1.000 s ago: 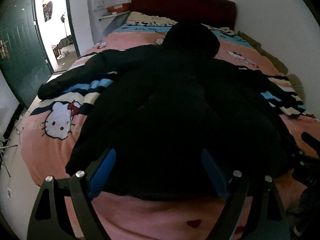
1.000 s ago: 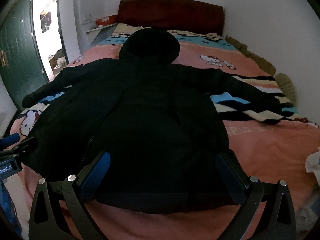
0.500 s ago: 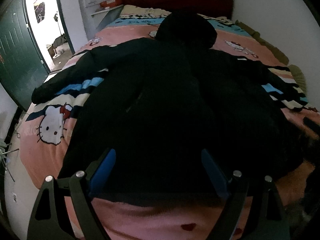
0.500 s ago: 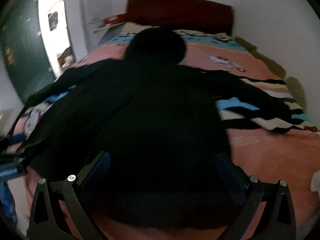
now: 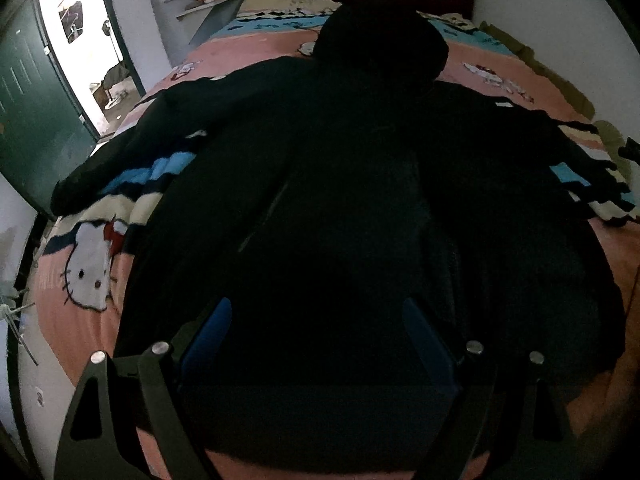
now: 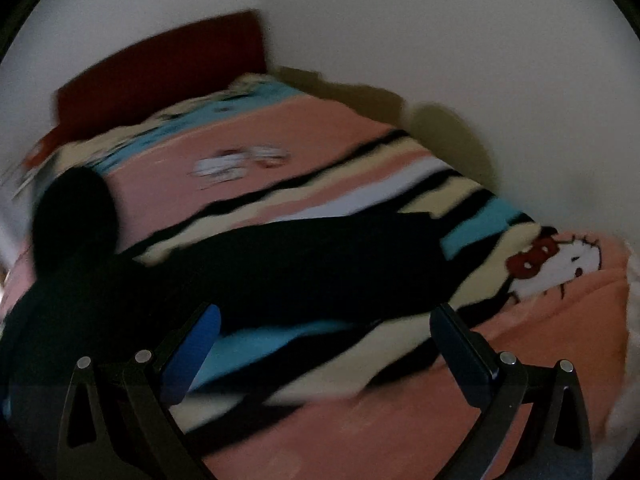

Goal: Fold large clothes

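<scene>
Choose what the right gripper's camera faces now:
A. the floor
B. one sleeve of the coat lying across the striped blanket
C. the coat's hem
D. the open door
B: the black sleeve stretches over the blanket, with the open right gripper before it.

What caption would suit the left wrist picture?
Open left gripper poised over the hem of a black hooded coat spread flat on a cartoon-cat blanket.
</scene>
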Action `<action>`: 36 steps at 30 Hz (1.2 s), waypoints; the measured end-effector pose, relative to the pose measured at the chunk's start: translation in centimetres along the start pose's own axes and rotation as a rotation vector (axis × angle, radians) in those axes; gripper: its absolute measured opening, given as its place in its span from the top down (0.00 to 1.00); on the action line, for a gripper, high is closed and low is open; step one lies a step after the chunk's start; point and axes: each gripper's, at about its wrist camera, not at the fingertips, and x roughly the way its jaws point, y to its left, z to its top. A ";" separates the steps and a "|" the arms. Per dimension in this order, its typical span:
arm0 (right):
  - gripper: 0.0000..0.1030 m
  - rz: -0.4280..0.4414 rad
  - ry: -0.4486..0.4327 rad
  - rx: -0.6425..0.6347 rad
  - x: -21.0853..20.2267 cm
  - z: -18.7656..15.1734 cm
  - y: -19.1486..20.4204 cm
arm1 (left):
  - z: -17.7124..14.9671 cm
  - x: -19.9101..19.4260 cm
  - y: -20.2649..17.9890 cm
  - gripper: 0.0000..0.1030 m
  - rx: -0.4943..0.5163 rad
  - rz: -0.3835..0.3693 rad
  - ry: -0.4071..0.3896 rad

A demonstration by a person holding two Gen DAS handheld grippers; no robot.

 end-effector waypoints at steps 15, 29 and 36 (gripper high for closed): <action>0.24 -0.002 0.257 0.187 17.7 3.8 -10.8 | 1.6 4.0 -0.7 0.15 0.013 0.041 0.066; 0.75 0.151 0.151 0.184 14.0 4.0 -8.9 | 0.8 2.6 -0.9 0.15 0.001 -0.010 0.058; 0.76 0.233 0.051 0.131 7.5 6.0 -5.6 | 0.3 0.7 0.0 0.15 -0.019 -0.058 0.010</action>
